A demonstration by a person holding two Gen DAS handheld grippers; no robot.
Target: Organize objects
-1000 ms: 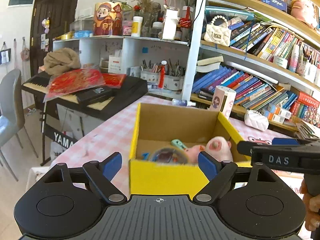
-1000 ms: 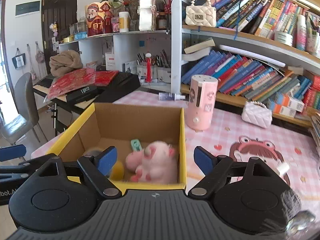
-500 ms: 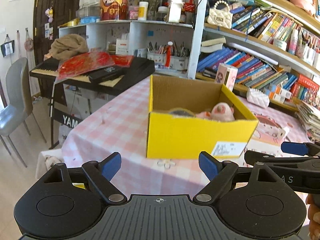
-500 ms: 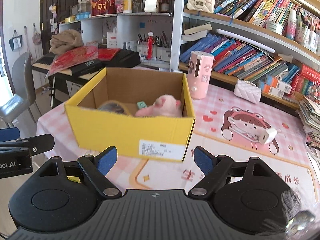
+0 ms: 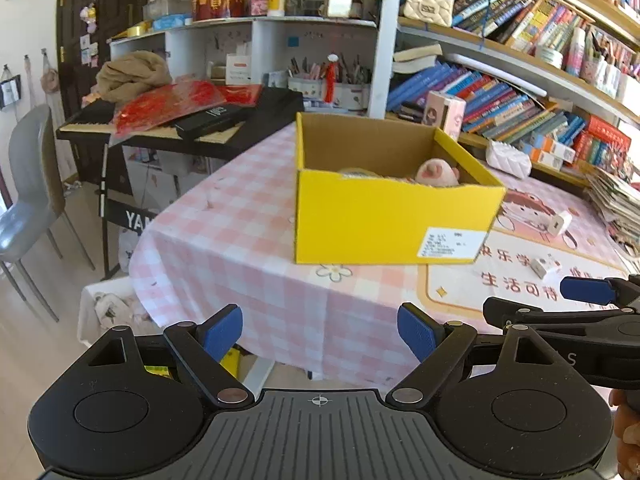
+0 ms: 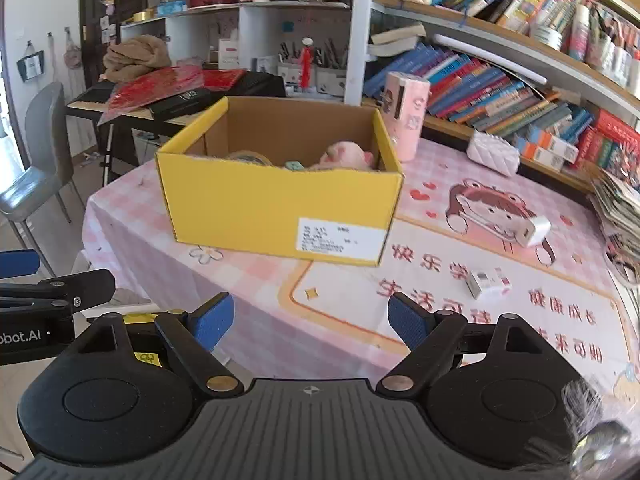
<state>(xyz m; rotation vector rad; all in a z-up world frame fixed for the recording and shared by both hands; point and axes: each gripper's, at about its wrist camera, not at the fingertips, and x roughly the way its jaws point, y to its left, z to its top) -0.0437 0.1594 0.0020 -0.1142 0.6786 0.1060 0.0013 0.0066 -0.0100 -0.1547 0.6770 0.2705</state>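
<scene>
A yellow cardboard box stands on the pink checked table. Inside it lie a pink plush pig, a roll of tape and a small green item. My left gripper hangs open and empty over the table's near edge, well short of the box. My right gripper is open and empty too, over the near table edge in front of the box. A white charger and a small white box lie on the mat to the right.
A pink cylinder device and a white quilted pouch sit behind the box. Bookshelves line the back. A keyboard piano and a grey chair stand to the left. Stacked magazines lie at the far right.
Both grippers have pulled back from over the box toward the table's near edge and sunk a little; the box now looks smaller and farther. Both stay open and empty.
</scene>
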